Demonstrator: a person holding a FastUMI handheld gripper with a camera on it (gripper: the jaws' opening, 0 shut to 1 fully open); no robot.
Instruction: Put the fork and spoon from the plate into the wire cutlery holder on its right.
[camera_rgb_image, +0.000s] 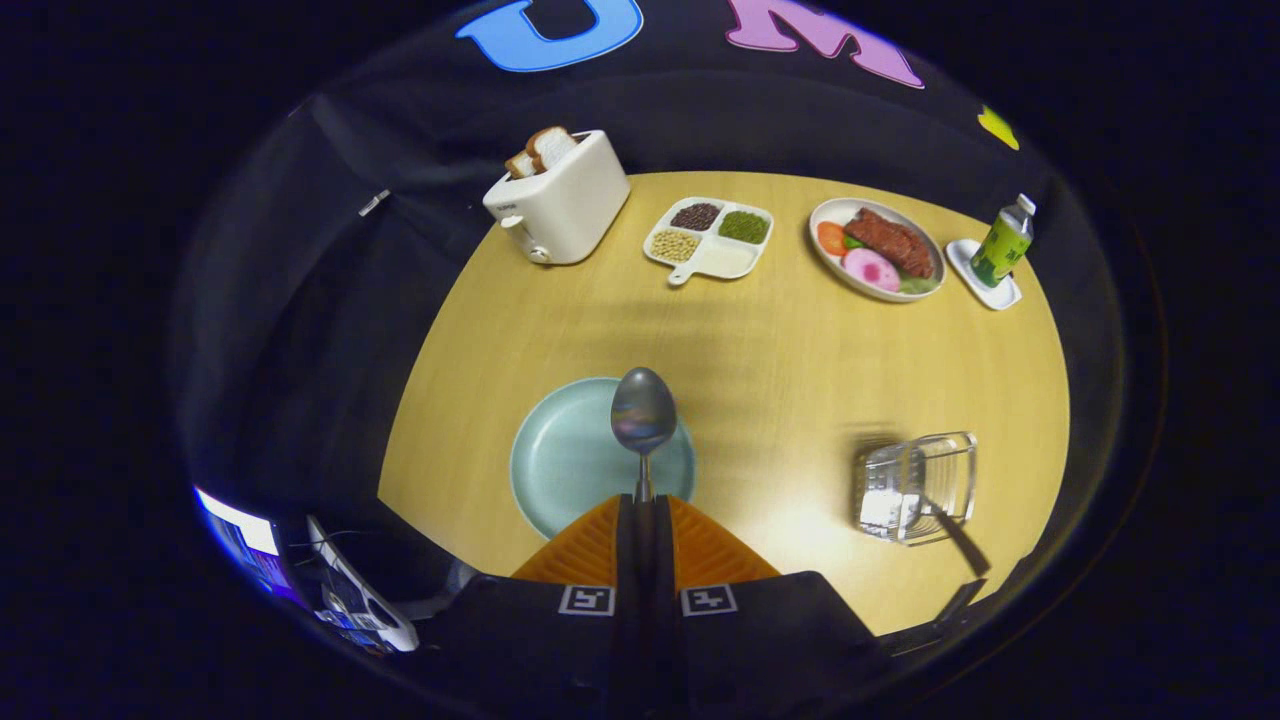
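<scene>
Both fingers clamp spoon above plate

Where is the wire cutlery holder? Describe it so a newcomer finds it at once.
Start at the round wooden table. On its near side lies a pale green plate, where the gripper is shut on the spoon. To the plate's right stands the wire cutlery holder: see-through wire, a dark handle sticking out.
</scene>
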